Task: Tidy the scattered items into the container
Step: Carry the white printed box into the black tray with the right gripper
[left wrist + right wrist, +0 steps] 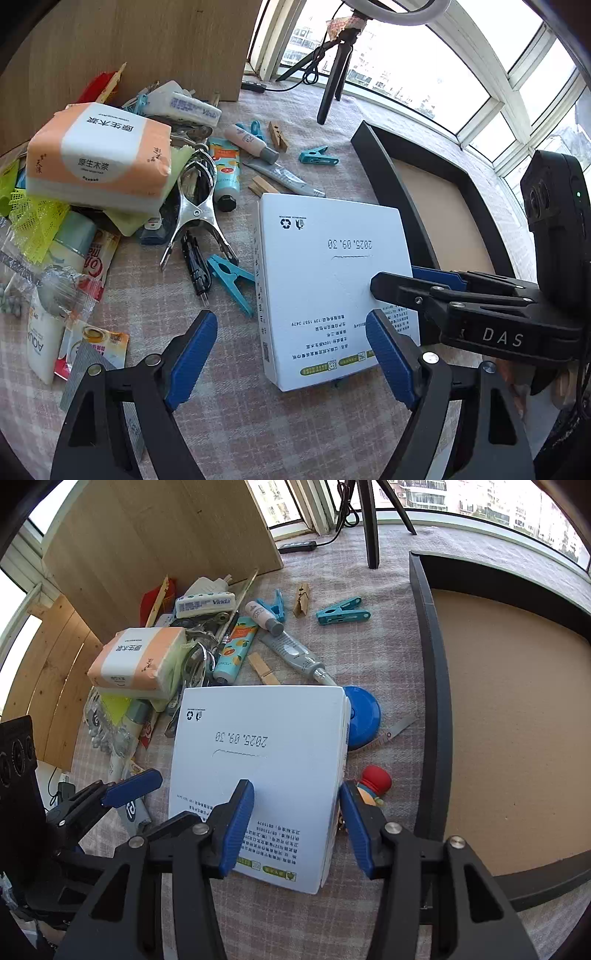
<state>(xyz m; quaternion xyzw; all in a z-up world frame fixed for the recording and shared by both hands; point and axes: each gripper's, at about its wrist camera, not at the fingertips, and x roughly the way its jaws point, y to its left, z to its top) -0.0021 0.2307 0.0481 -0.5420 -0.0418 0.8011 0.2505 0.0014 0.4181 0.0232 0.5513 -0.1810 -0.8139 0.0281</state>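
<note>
While both grippers [291,325] [297,794] gape, clutter covers checked cloth [295,424] beside sunlit windows [461,74].

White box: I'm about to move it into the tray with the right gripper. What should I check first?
1. Right gripper grasp on the white box: cannot tell; one finger lies over its top, the other at its right edge.
2. Left gripper free: ok, open and empty.
3. Tray has room: ok, floor bare.
4. Route to tray: not ok; tape measure and red toy lie between.
</note>
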